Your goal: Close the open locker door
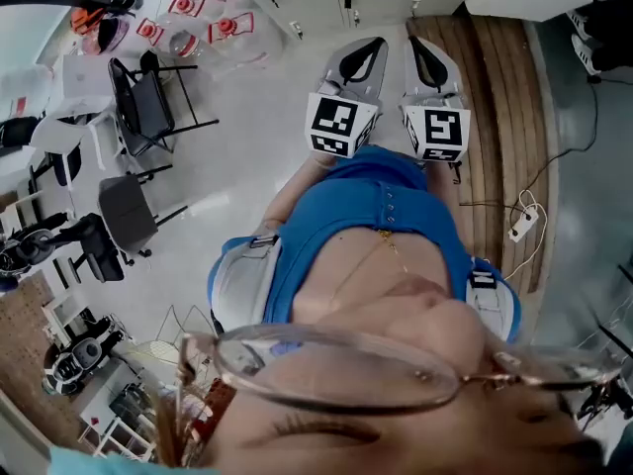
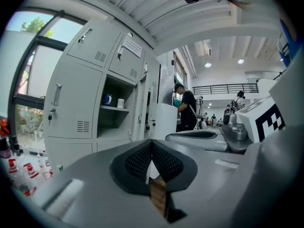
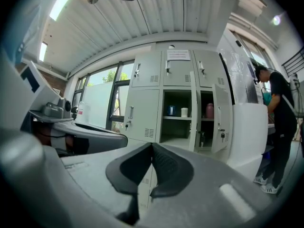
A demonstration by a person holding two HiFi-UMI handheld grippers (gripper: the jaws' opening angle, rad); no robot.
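Room: pale floor (image 1: 247, 166); ribbed ceiling (image 3: 142, 18); windows (image 3: 102, 96) at 9 o'clock in the right gripper view.
Door (image 3: 221, 120): pale grey, vented low, swung outward at 3 o'clock from that view's centre, on the lockers (image 3: 145, 103).
Bays: two stand open beside it, dark inside. A blue mug (image 3: 171, 110) and a white cup (image 3: 184, 112) sit on one shelf, and a pink jar (image 3: 209, 110) sits in the next bay.
Right gripper (image 3: 152, 148): jaws pressed together, holding nothing, well short of the lockers.
Left gripper (image 2: 152, 146): jaws pressed together, empty, beside the right one.
Person (image 3: 280, 122): dark shirt, at 3 o'clock past the door.
Chairs (image 1: 143, 102): black, at 10 o'clock in the head view.
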